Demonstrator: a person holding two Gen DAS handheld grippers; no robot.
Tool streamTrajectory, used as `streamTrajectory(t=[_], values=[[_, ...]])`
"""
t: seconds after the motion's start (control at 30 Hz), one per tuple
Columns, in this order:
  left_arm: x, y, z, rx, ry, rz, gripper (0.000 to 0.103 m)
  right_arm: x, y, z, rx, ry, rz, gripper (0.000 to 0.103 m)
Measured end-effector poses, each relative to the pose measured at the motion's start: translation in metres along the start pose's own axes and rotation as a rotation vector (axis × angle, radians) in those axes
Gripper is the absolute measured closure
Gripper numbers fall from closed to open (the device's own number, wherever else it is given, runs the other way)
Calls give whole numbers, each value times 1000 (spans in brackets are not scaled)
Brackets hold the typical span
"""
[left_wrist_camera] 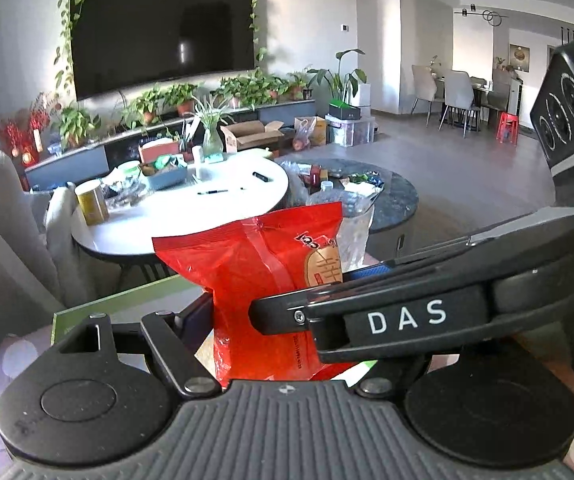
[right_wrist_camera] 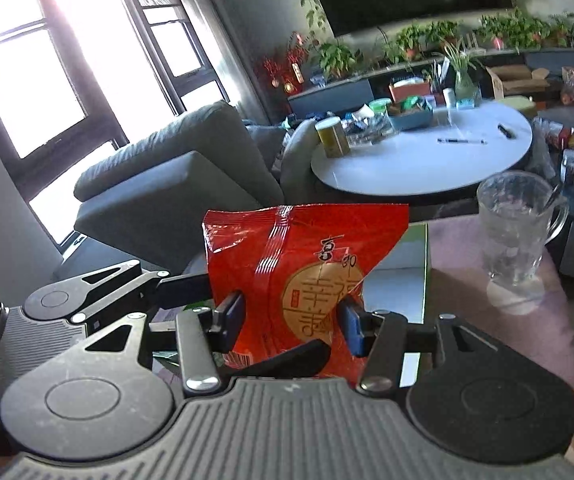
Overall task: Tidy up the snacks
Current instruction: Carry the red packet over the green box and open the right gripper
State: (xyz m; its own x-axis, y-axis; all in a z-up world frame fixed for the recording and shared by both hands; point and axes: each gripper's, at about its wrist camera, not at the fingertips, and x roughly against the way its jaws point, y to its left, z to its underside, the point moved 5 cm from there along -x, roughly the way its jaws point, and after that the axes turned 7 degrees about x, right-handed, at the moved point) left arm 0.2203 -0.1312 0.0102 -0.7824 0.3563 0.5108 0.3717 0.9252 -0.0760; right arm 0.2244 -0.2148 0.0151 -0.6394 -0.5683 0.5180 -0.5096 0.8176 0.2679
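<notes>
Here I hold a glossy red snack bag (right_wrist_camera: 287,280) — gold roundel, red characters — upright, pinched by both my right gripper (right_wrist_camera: 293,320) and left gripper (left_wrist_camera: 275,300).

We count one red snack bag (right_wrist_camera: 299,280), one glass mug (right_wrist_camera: 521,228), one yellow tin (right_wrist_camera: 331,137), one blue tray (right_wrist_camera: 411,118) and two pens (right_wrist_camera: 461,141) on the white counter (right_wrist_camera: 407,168), one television (left_wrist_camera: 163,36), one cardboard box (left_wrist_camera: 249,136) and one red stool (left_wrist_camera: 507,127).
</notes>
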Motion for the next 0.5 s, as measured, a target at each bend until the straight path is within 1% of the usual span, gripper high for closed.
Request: streamTrajectory(t=[0.17,0.33,0.5], values=[[-15,7,5,26,19,24,28,-13,-8,5,-24,19,14,50],[-28,12,11,60,41,35,28,-21,-13,7,-20,32,37,50],[-41,18,21,99,92,46,28,-30,-16,14,-33,64,51,50]])
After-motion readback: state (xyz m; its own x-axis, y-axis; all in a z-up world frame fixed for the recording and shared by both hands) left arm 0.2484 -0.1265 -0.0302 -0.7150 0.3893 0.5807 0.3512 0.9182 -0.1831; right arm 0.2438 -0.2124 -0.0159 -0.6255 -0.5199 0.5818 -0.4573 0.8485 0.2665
